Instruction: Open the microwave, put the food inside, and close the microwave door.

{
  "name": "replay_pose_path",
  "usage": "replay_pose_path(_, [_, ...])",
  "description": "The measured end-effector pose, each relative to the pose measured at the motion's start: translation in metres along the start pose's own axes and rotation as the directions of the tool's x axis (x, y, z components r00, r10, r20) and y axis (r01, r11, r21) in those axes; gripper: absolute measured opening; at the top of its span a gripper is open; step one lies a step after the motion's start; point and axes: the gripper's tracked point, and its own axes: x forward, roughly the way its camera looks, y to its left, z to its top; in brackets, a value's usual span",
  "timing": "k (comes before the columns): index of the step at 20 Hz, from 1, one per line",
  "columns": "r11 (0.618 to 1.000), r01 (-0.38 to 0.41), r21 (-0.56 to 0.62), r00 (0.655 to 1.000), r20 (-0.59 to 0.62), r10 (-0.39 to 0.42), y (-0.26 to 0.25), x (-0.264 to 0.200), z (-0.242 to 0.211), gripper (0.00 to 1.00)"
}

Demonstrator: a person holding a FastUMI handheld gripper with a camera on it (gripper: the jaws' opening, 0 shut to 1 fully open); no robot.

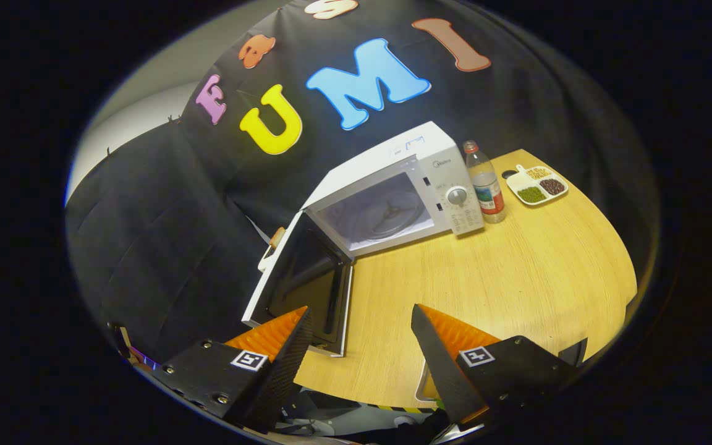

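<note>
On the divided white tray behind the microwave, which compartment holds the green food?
The compartment nearest the bottle holds green; the others hold dark red and yellowish food. The open gripper is empty.

Microwave (415, 185): white, boxy, standing on the wooden tabletop (517, 278) toward its far side, well beyond the fingers. Body is turned at an angle, front facing toward the near edge. Control panel (462, 207) sits at the right of the front, with a round dial above a block of small markings. Cavity (377, 213) is open and pale inside; a round turntable is visible on its floor, with no food on it. Door (303, 290): swung fully open on its left hinge, white frame around a dark window, reaching out toward the left finger, its near corner just ahead of that fingertip.

Food plate (538, 184): white divided plate with green, dark and yellowish portions, flat on the tabletop, right of the microwave.
</note>
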Motion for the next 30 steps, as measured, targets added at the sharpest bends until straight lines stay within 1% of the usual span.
replay_pose_path(4, [0.997,0.062,0.034,0.995,-0.075,-0.059,-0.048,0.001,-0.017,0.97])
replay_pose_path(7, [0.992,0.118,0.044,0.985,-0.131,-0.111,-0.084,-0.002,-0.034,0.97])
replay_pose_path(9, [0.988,0.139,0.063,0.976,-0.178,-0.126,-0.102,-0.003,-0.050,0.97])
replay_pose_path(13, [0.979,0.130,0.156,0.960,-0.266,-0.085,-0.117,-0.003,-0.078,0.97])
replay_pose_path(16, [0.968,0.141,0.207,0.949,-0.308,-0.072,-0.127,-0.001,-0.092,0.97])
replay_pose_path(17, [0.963,0.141,0.228,0.946,-0.317,-0.064,-0.128,0.002,-0.097,0.95])
replay_pose_path(19, [0.953,0.137,0.271,0.944,-0.328,-0.042,-0.128,0.004,-0.102,0.95])
replay_pose_path(21, [0.941,0.120,0.317,0.940,-0.342,-0.005,-0.122,0.005,-0.108,0.89])
replay_pose_path(22, [0.937,0.125,0.326,0.942,-0.337,-0.008,-0.122,0.007,-0.110,0.84])
replay_pose_path(23, [0.934,0.121,0.336,0.943,-0.331,-0.003,-0.121,0.008,-0.107,0.45])
replay_pose_path(24, [0.935,0.114,0.337,0.943,-0.333,0.005,-0.120,0.006,-0.107,0.44])
replay_pose_path(25, [0.941,0.123,0.315,0.940,-0.340,-0.009,-0.120,0.011,-0.115,0.44])
replay_pose_path(27, [0.940,0.122,0.320,0.939,-0.343,-0.005,-0.116,0.004,-0.109,0.32])
replay_pose_path(30, [0.950,0.120,0.287,0.942,-0.334,-0.018,-0.103,-0.002,-0.098,0.32])
